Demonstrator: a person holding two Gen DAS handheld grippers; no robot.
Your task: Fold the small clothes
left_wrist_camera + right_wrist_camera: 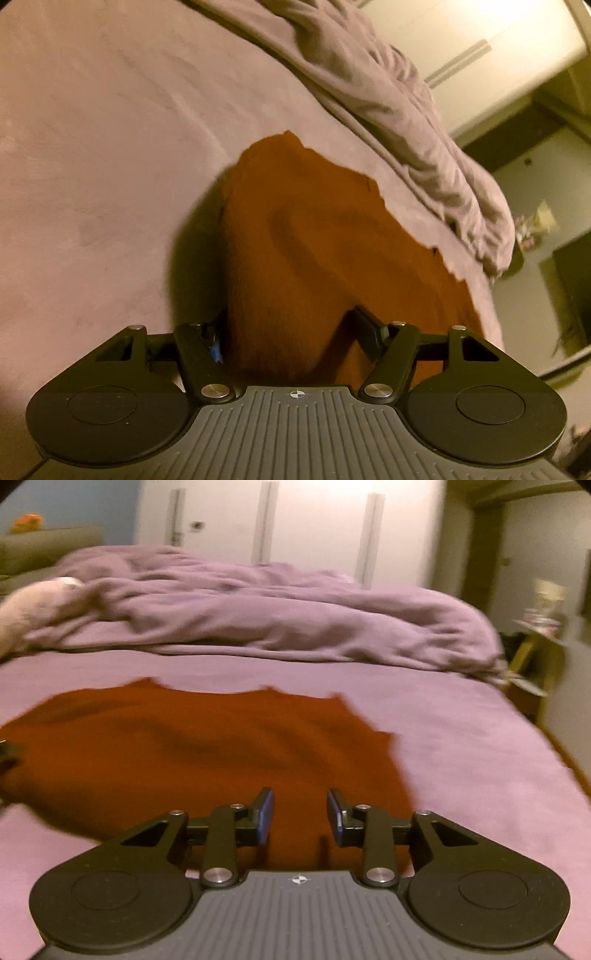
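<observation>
On the purple bed sheet [461, 738] | rust-orange garment [192, 746] was laid flat | right gripper [300, 818] held above its near edge, jaws apart, empty | left gripper [291, 332] jaws spread, cloth bulging between.

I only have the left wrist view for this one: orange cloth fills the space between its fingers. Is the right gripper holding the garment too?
Observer: No. The right gripper is open with nothing between its blue pads; the orange garment lies beneath it.
Operator: Is the garment flat on that side?
Observer: Mostly. It is spread on the purple sheet with shallow wrinkles.
Operator: Anything else on the bed?
Observer: A pale, blurred object sits at the left end of the crumpled duvet; I cannot tell what it is.
</observation>
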